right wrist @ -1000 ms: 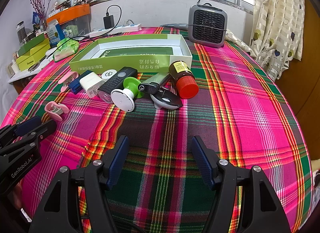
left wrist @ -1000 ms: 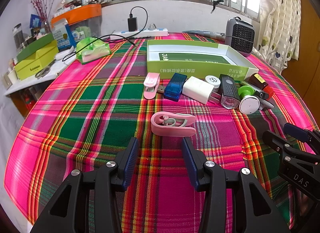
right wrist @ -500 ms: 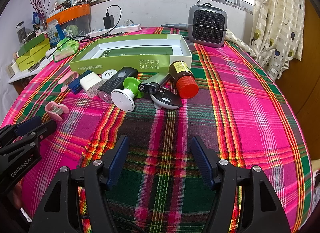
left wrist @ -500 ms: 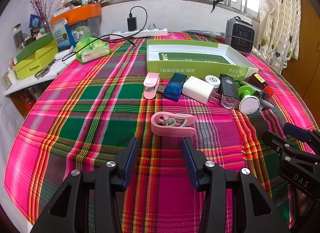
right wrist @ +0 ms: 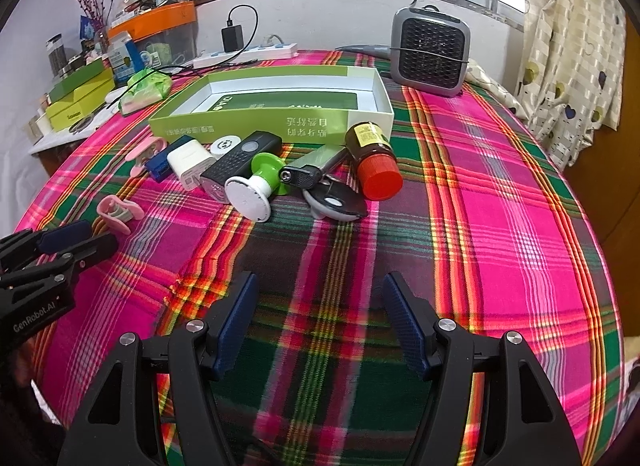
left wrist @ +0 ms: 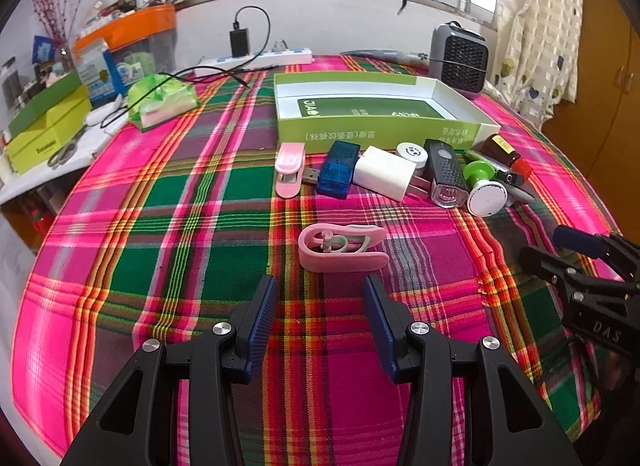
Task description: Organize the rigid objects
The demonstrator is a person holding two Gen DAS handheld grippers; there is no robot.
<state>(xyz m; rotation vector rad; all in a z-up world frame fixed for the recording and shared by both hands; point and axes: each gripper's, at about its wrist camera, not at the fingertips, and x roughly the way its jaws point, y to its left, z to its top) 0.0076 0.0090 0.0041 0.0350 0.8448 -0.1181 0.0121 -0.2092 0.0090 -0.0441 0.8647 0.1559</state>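
A pink clip (left wrist: 340,248) lies on the plaid cloth just beyond my left gripper (left wrist: 320,286), which is open and holds nothing. Farther back a row of small objects lines the front of an open green box (left wrist: 380,131): a pink stapler (left wrist: 289,169), a blue USB device (left wrist: 338,173), a white charger (left wrist: 386,177), a black speaker-like block (left wrist: 446,175), a green-and-white knob (right wrist: 256,185) and a brown bottle with a red cap (right wrist: 374,161). My right gripper (right wrist: 320,284) is open over bare cloth, well short of the row.
A grey heater (right wrist: 430,51) stands behind the box at the right. A power strip (left wrist: 256,59) with a cable, a green tissue pack (left wrist: 162,99) and stacked boxes (left wrist: 48,125) crowd the far left. The table edge curves away on both sides.
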